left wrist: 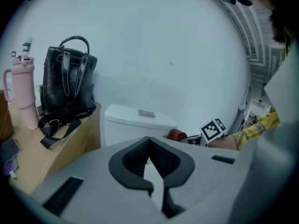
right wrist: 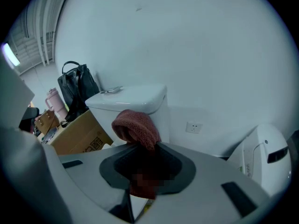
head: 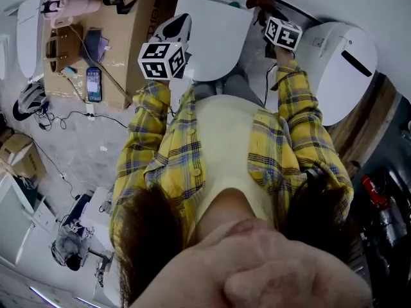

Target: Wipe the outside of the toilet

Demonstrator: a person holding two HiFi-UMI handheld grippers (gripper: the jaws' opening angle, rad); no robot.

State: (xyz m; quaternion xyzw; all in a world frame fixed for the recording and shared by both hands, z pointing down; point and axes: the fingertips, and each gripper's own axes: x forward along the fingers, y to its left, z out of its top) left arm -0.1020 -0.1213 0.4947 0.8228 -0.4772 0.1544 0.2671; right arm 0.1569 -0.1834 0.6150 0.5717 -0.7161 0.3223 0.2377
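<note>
The white toilet (head: 212, 37) stands in front of me with its lid down, and its tank (left wrist: 139, 121) is against the pale wall. My right gripper (right wrist: 140, 146) is shut on a dark red cloth (right wrist: 135, 126), which bunches out past the jaws near the tank's side (right wrist: 140, 101). In the head view the cloth (head: 260, 2) shows at the toilet's back right, just beyond the right gripper (head: 268, 13). My left gripper (left wrist: 149, 141) is shut with nothing in it and hovers over the lid's left side (head: 178, 25). The cloth (left wrist: 176, 135) is also visible from the left gripper view.
A cardboard box (head: 122, 50) left of the toilet carries a black backpack (left wrist: 65, 85), a pink tumbler (left wrist: 23, 94) and a phone (head: 94, 83). A second white fixture (head: 343, 63) stands at the right. A wall socket (right wrist: 193, 126) sits beside the tank. Cables trail on the floor (head: 64, 117).
</note>
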